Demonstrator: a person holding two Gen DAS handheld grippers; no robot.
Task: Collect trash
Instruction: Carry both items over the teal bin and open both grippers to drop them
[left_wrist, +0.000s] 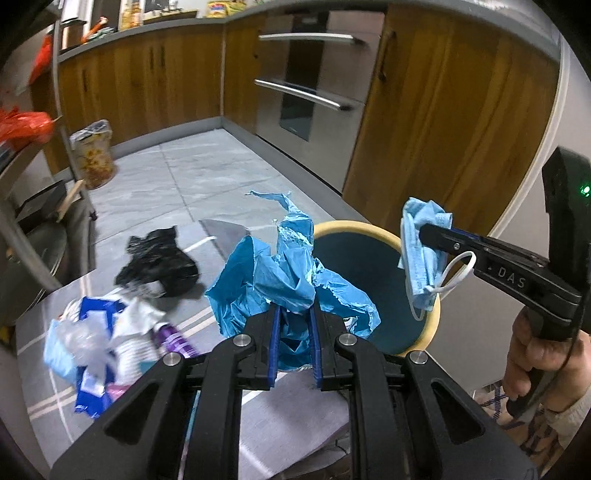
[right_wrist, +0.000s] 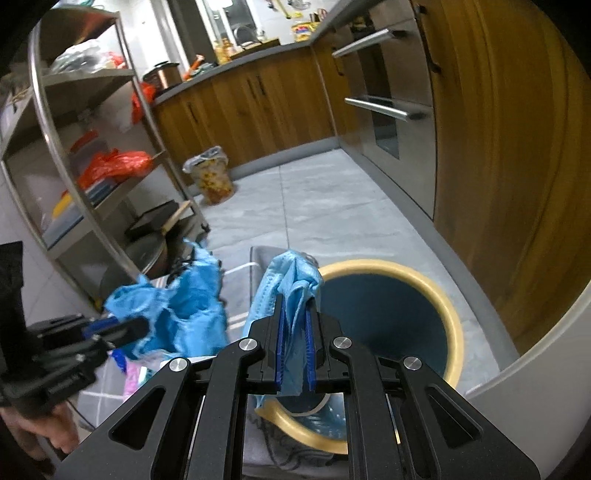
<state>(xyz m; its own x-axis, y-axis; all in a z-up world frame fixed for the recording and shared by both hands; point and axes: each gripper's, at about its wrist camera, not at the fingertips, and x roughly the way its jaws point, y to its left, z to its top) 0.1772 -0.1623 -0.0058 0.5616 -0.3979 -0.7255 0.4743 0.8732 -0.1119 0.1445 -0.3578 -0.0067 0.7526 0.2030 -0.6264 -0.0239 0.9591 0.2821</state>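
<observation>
Grey floor tiles (left_wrist: 207, 173) and wooden cabinets (left_wrist: 155, 77) frame a yellow-rimmed bin (left_wrist: 369, 229) beside a grey mat (left_wrist: 280, 417) strewn with wrappers (left_wrist: 110, 339). Crumpled blue paper (left_wrist: 280, 280) is clamped in the left gripper (left_wrist: 295, 314) near the bin's rim, while a blue face mask (right_wrist: 291, 291) is pinched by the right gripper (right_wrist: 295, 306) above the bin's opening.

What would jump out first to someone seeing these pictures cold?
Probably the two blue handfuls: the left gripper is clamped on crumpled blue plastic, and the right gripper pinches a blue face mask. Both hang at the yellow-rimmed bin on the grey tiled floor. More litter lies at lower left in the left wrist view.
</observation>
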